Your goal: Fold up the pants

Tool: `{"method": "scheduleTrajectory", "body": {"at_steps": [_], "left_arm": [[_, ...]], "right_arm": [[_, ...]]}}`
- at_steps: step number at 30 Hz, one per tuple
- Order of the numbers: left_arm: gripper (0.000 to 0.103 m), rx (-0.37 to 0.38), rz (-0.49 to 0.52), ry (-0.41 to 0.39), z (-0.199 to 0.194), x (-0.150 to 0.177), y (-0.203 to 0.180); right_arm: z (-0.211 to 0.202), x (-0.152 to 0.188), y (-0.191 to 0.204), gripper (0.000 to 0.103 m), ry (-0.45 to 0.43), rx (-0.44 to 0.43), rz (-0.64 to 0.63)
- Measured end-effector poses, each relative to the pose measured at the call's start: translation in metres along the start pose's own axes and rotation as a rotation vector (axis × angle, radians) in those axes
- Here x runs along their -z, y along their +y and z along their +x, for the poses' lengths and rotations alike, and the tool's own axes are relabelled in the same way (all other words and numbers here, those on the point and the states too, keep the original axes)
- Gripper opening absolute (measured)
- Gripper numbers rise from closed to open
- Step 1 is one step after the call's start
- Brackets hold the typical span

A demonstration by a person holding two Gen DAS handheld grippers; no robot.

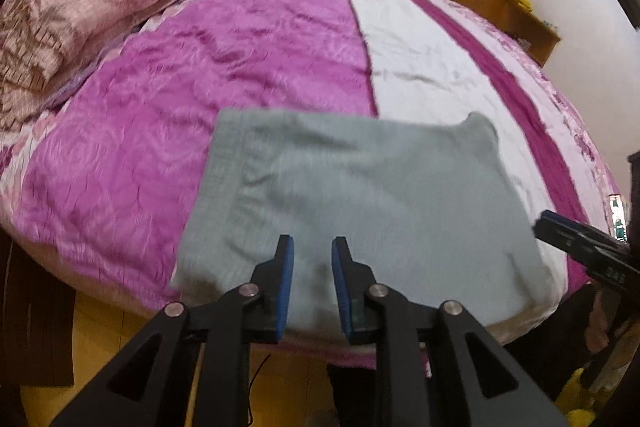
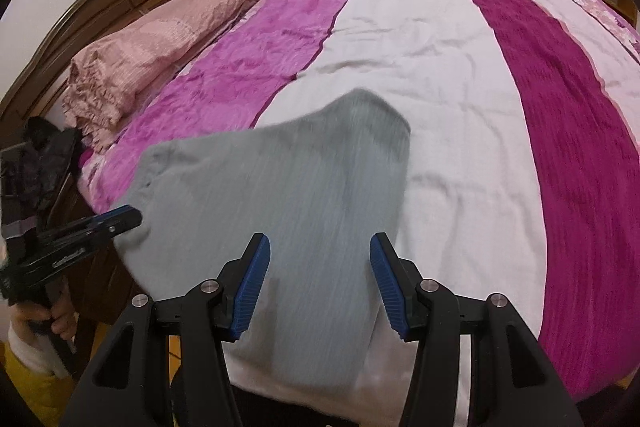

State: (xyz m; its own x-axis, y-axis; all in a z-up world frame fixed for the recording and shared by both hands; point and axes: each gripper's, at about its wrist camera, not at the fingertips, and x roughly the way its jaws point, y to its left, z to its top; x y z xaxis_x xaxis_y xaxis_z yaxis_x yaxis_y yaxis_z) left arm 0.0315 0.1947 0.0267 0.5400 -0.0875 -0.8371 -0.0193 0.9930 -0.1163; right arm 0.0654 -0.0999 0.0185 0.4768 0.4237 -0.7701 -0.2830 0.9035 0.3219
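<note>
On the bed [image 1: 248, 39], folded grey pants [image 1: 352, 187] lie beneath both open tools.

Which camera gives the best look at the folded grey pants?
The left wrist view: the grey pants lie there as a nearly whole rectangle, all four edges traceable. The right wrist view shows them skewed, with the near end behind the fingers.

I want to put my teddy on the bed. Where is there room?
The white stripe beyond the grey pants is bare, and so is the dark purple stripe to its right. The light purple part between the pants and the pink quilt is free too. The near edge is crowded with pants and both grippers.
</note>
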Motion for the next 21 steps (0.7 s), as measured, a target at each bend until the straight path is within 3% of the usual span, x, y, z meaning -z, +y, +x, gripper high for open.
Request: {"method": "scheduleTrajectory", "body": {"at_steps": [9, 21], "left_arm": [[0.020, -0.001, -0.017, 0.012, 0.004, 0.019, 0.009], [0.020, -0.035, 0.003, 0.014, -0.003, 0.030, 0.006]], "right_arm": [[0.010, 0.042, -0.012, 0.047, 0.097, 0.031, 0.007], [0.005, 0.055, -0.016, 0.048, 0.098, 0.022, -0.015]]}}
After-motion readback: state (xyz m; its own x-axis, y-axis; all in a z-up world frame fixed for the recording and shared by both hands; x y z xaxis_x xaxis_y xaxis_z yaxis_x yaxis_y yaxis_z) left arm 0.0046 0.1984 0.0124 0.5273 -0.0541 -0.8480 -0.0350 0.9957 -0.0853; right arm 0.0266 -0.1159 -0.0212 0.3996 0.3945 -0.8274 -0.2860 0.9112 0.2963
